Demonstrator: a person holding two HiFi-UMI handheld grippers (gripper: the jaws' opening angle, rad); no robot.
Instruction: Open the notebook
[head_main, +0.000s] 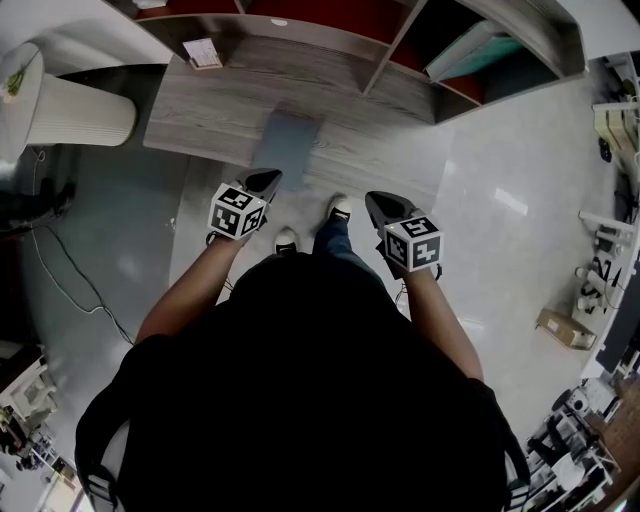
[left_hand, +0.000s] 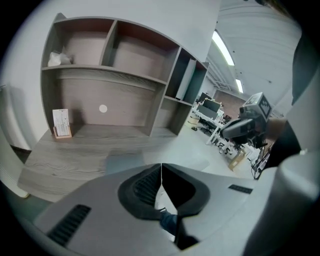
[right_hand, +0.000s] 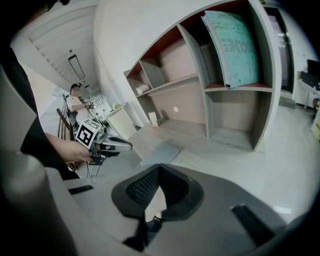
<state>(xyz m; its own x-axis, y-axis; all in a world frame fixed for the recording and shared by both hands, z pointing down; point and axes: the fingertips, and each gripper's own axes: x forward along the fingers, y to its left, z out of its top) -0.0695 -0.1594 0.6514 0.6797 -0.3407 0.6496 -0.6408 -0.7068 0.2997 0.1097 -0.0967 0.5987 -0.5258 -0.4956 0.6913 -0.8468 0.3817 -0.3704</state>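
A closed grey-blue notebook (head_main: 287, 148) lies flat on the low wooden desk (head_main: 210, 110), near its front edge. My left gripper (head_main: 262, 182) hovers just short of the notebook's near edge, jaws shut and empty. My right gripper (head_main: 385, 205) hangs to the right over the floor, further from the notebook, with its jaws together and nothing in them. In the left gripper view the notebook (left_hand: 125, 162) shows just beyond the shut tips (left_hand: 161, 165). In the right gripper view the notebook (right_hand: 160, 152) lies ahead to the left, past the left gripper (right_hand: 122, 146).
A shelf unit (head_main: 400, 40) rises behind the desk and holds a teal folder (head_main: 470, 50). A small card stand (head_main: 203, 53) sits at the desk's back left. A white cylindrical bin (head_main: 70, 105) and floor cables (head_main: 70, 280) lie left. My shoes (head_main: 340, 208) stand below the desk edge.
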